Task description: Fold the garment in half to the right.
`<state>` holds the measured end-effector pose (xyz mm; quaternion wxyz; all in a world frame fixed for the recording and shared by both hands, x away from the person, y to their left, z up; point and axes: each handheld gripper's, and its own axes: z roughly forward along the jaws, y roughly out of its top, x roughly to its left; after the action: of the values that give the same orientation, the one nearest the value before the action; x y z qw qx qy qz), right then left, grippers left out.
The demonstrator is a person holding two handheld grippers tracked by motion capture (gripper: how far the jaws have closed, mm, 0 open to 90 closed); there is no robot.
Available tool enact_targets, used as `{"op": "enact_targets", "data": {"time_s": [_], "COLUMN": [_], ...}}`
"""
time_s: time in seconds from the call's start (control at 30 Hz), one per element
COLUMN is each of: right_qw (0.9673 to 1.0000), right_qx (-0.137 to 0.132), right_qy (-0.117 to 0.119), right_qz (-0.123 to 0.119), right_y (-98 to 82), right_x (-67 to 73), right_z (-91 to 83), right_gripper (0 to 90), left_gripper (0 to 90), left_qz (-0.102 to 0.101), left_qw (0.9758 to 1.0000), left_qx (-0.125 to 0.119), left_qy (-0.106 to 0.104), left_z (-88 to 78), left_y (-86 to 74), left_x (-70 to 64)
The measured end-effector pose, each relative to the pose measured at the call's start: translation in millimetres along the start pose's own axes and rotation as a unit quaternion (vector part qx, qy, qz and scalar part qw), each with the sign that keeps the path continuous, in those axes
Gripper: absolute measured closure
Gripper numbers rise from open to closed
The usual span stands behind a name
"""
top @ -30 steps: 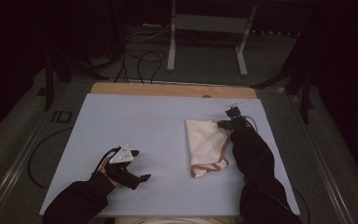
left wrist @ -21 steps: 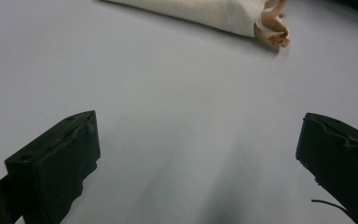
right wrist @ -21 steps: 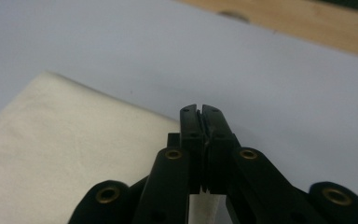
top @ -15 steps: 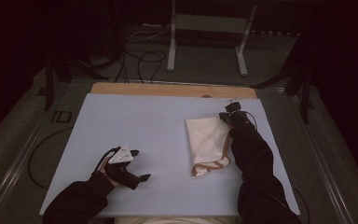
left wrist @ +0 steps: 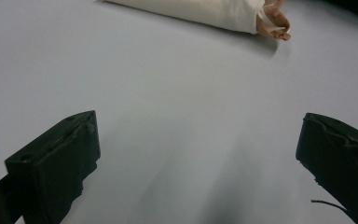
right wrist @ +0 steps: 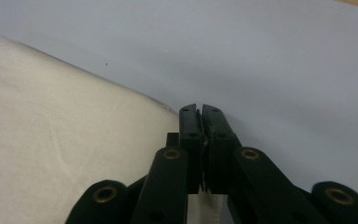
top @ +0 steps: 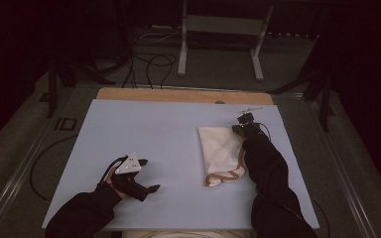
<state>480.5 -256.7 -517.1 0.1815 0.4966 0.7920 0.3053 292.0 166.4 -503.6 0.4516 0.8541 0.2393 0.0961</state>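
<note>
On the table's [top: 154,119] right half lies a cream cloth bag [top: 218,148], flat, w/ a brown drawstring [top: 225,175] bunched at its near end. Right gripper [top: 244,121] sits at the bag's far right corner. Its jaws are closed tight; in the right gripper view [right wrist: 200,112] a sliver of cream fabric shows between them low down, so prob. pinching the bag's edge, though the pinch itself is mostly hidden. They've just been closing. Left gripper [top: 146,186] rests on bare table well apart from the bag, jaws spread wide w/ nothing between them [left wrist: 198,140]. Step in hand, as I judge it: taking hold of the corner to fold or lift. Next move needs a steady pull w/o slipping, and likely the left hand coming over to take the other corner.
</note>
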Motion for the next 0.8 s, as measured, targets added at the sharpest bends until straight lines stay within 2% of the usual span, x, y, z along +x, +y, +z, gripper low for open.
{"op": "enact_targets", "data": {"time_s": [0.1,0.2,0.37,0.4,0.43,0.57,0.6,0.63,0.67,0.7,0.77,0.8], "right_qw": [1.0,1.0,0.9999,0.9999,0.9997,0.9992,0.9992,0.9987,0.9987,0.9975,0.9954,0.9949], "right_qx": [0.0,0.002,-0.013,-0.013,-0.017,-0.016,-0.016,-0.018,-0.018,-0.021,-0.02,-0.017], "right_qy": [0.0,-0.001,0.004,0.004,0.015,0.037,0.037,0.046,0.046,0.068,0.093,0.098], "right_qz": [0.002,0.0,0.004,0.004,0.004,0.002,0.002,-0.007,-0.007,-0.004,-0.016,-0.02], "right_y": [-0.2,2.1,8.8,8.8,13.5,18.4,18.4,20.2,20.2,22.1,23.7,24.7], "right_x": [0.0,0.0,2.0,2.0,3.4,8.0,8.0,12.0,12.0,15.5,20.7,23.7], "right_z": [-0.1,-2.2,-12.1,-12.1,-17.8,-22.5,-22.5,-24.5,-24.5,-26.3,-28.2,-28.9], "right_gripper": [86.5,80.5,59.0,59.0,47.5,34.9,34.9,28.0,28.0,22.1,14.5,14.0], "left_gripper": [0.1,0.1,0.1,0.1,0.1,0.1,0.1,0.1,0.1,0.1,0.1,0.1], "left_qz": [0.0,0.0,-0.002,-0.002,0.0,-0.001,-0.001,0.0,0.0,-0.001,0.0,-0.001], "left_qw": [1.0,1.0,1.0,1.0,1.0,1.0,1.0,1.0,1.0,1.0,1.0,0.9999], "left_qx": [-0.001,-0.004,-0.005,-0.005,-0.004,-0.006,-0.006,-0.005,-0.005,-0.005,-0.006,-0.008], "left_qy": [0.0,0.003,0.006,0.006,0.006,0.006,0.006,0.006,0.006,0.006,0.008,0.008], "left_z": [-1.1,-2.4,-3.6,-3.6,-3.7,-4.2,-4.2,-4.7,-4.7,-5.1,-5.9,-6.4], "left_y": [0.5,0.9,1.1,1.1,1.1,1.4,1.4,1.3,1.3,1.2,1.6,1.9], "left_x": [0.4,0.9,1.9,1.9,1.7,1.9,1.9,2.1,2.1,2.3,2.4,2.6]}}
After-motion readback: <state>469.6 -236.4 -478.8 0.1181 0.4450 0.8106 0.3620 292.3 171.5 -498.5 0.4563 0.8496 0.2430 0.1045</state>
